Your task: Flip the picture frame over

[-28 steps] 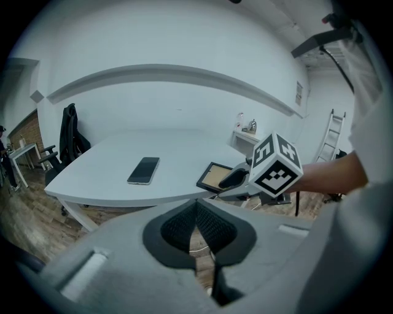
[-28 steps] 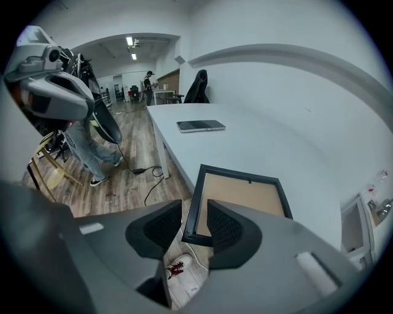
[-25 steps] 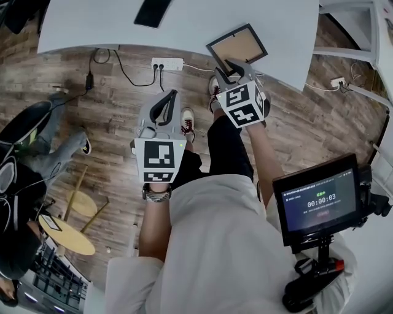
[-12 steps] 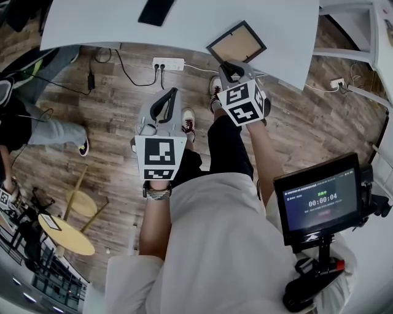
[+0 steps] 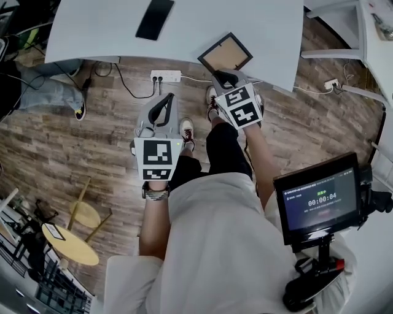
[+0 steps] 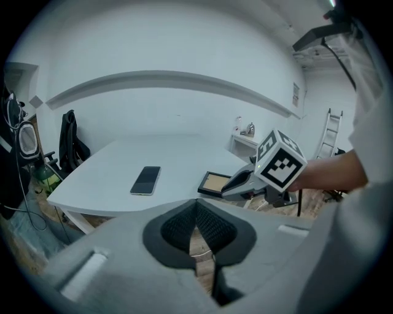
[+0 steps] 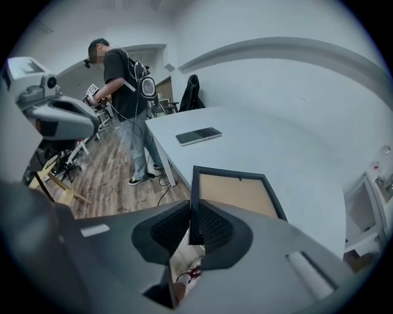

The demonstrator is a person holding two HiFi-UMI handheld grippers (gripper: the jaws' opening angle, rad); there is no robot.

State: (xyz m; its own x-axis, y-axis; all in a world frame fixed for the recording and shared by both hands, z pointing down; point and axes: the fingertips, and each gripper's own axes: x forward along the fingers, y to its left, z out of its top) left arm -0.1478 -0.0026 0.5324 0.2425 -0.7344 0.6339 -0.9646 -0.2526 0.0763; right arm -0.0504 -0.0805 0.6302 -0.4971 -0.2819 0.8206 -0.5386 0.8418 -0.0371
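Observation:
The picture frame (image 5: 225,53) has a dark rim and lies with its brown backing up, at the near edge of the white table (image 5: 92,30). My right gripper (image 5: 225,77) is shut on the frame's near corner. In the right gripper view the rim (image 7: 236,191) stands between the pads (image 7: 212,225), which press on it. My left gripper (image 5: 164,98) hangs over the floor in front of the table, shut and holding nothing. In the left gripper view its jaws (image 6: 196,224) meet, and the frame (image 6: 214,183) and the right gripper (image 6: 236,182) show beyond them.
A black phone (image 5: 155,18) lies on the table to the left of the frame. A white power strip (image 5: 166,75) with cables lies on the wooden floor under the table edge. A monitor (image 5: 319,199) is at my right. A person (image 7: 126,92) stands near the table's far left end.
My right gripper's jaws stood wide around the frame's corner and have closed on it. The left gripper has kept still. The person at the left has moved along the floor.

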